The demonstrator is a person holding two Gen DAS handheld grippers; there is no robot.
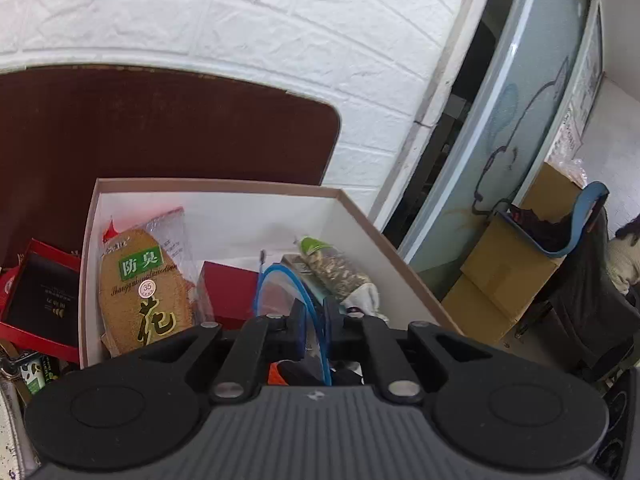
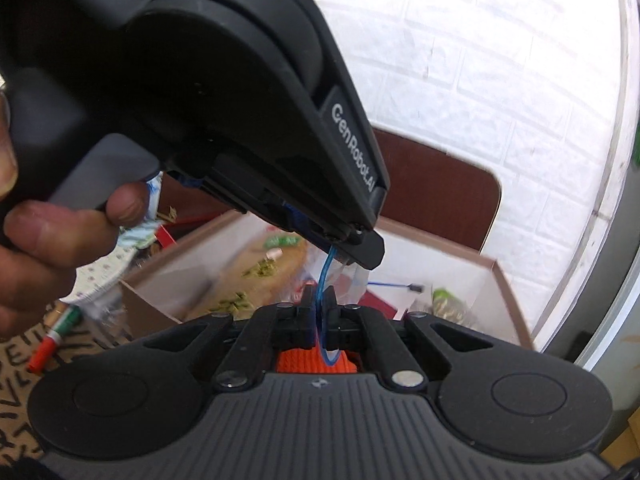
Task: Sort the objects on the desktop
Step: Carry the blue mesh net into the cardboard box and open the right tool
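A clear plastic bag with a blue zip rim (image 1: 280,280) hangs over an open white cardboard box (image 1: 352,216). My left gripper (image 1: 316,320) is shut on the bag's blue rim. My right gripper (image 2: 319,316) is shut on the same blue rim (image 2: 323,280), just below the left gripper's body (image 2: 240,100), which fills the upper right wrist view. Something orange (image 2: 304,360) shows between the right gripper's fingers. In the box lie a brown insole pack (image 1: 140,288), a dark red box (image 1: 230,292) and a bag of dried bits (image 1: 340,272).
An open red box (image 1: 40,300) sits left of the cardboard box. A dark red board (image 1: 160,128) leans on the white brick wall. Brown cartons (image 1: 508,280) and a blue bin stand at the right. A red-green marker (image 2: 56,332) lies on a patterned mat.
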